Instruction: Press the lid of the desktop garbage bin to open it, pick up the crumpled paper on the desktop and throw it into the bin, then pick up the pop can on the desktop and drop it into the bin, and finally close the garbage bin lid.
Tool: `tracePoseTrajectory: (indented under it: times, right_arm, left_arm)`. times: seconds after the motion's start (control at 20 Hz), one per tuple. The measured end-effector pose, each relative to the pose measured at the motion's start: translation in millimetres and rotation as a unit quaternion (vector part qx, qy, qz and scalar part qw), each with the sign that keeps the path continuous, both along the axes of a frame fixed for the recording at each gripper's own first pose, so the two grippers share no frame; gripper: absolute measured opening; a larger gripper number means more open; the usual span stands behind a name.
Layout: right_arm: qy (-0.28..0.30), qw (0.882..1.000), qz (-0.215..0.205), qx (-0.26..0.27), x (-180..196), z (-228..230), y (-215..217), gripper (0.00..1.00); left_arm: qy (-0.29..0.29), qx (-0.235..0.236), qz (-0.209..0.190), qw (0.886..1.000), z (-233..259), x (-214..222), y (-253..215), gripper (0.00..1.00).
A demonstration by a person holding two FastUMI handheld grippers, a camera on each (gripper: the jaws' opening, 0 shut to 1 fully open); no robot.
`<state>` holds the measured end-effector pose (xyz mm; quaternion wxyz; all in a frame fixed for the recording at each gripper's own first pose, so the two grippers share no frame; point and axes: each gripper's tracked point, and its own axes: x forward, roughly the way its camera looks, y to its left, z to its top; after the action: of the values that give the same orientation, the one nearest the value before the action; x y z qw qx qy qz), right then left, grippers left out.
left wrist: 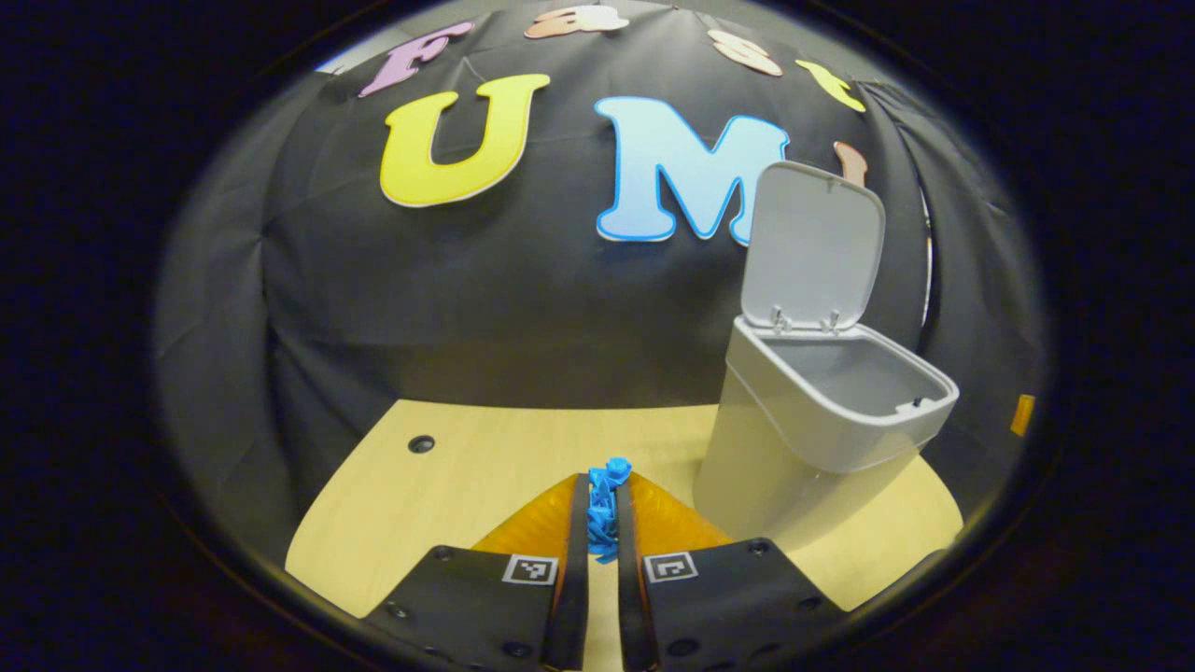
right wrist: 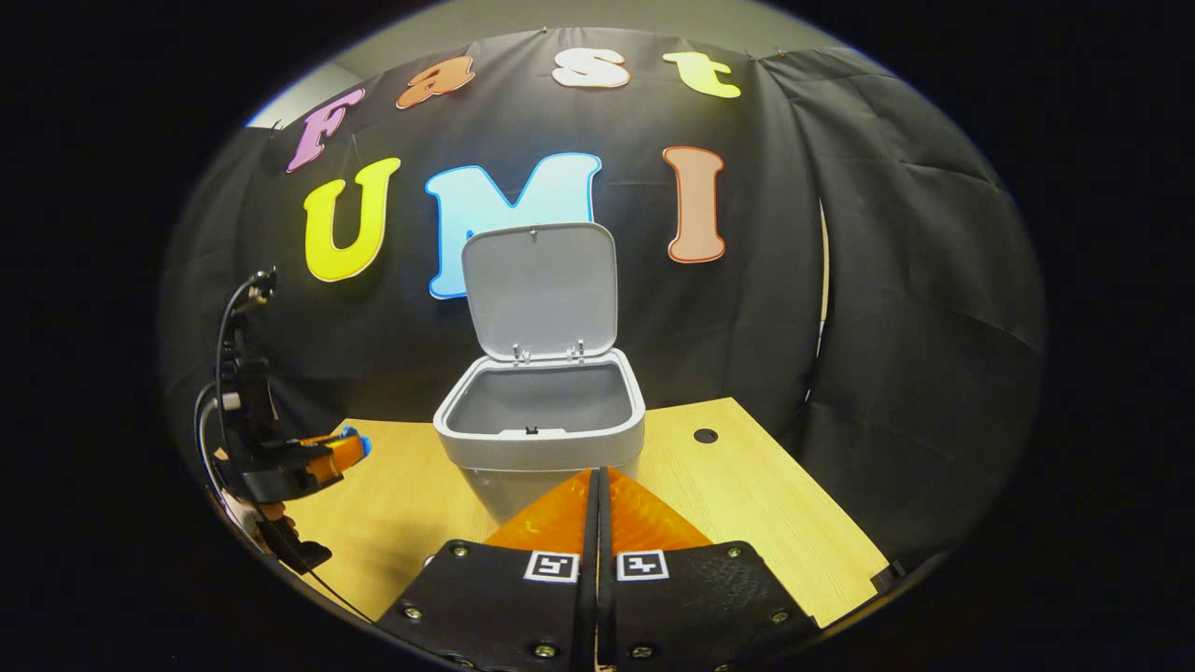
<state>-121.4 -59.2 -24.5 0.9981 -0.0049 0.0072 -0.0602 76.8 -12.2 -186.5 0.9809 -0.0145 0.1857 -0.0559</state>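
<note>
The crumpled paper [left wrist: 605, 511] is pinched between both fingers of the left gripper [left wrist: 603, 509], raised above the wooden surface [left wrist: 485, 457]. The bin [left wrist: 822, 411] is seen just to its right, its lid [left wrist: 810, 245] standing upright and open. The right gripper [right wrist: 597, 485] is closed on nothing, facing the bin. The bin's bottom is hidden.

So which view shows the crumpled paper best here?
The left gripper view: the blue paper sits close up, pinched between the left gripper's fingers. The right gripper view shows just a small blue edge of it at that gripper's tip, far off, left of the open bin.
</note>
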Motion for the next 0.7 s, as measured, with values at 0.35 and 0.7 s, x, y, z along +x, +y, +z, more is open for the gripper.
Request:
tracePoseTrajectory:
  times: [0.35, 0.7]
  right_arm:
    - [0.0, 0.999, -0.026, 0.025, -9, -11, -22, 0.01]
    - [0.015, 0.998, -0.049, 0.038, -22, -31, -38, 0.01]
  left_arm:
    - [-0.035, 0.0, -0.051, 0.998, 40, 10, -54, 0.19]
    - [-0.051, -0.001, -0.095, 0.994, 55, 12, -104, 0.19]
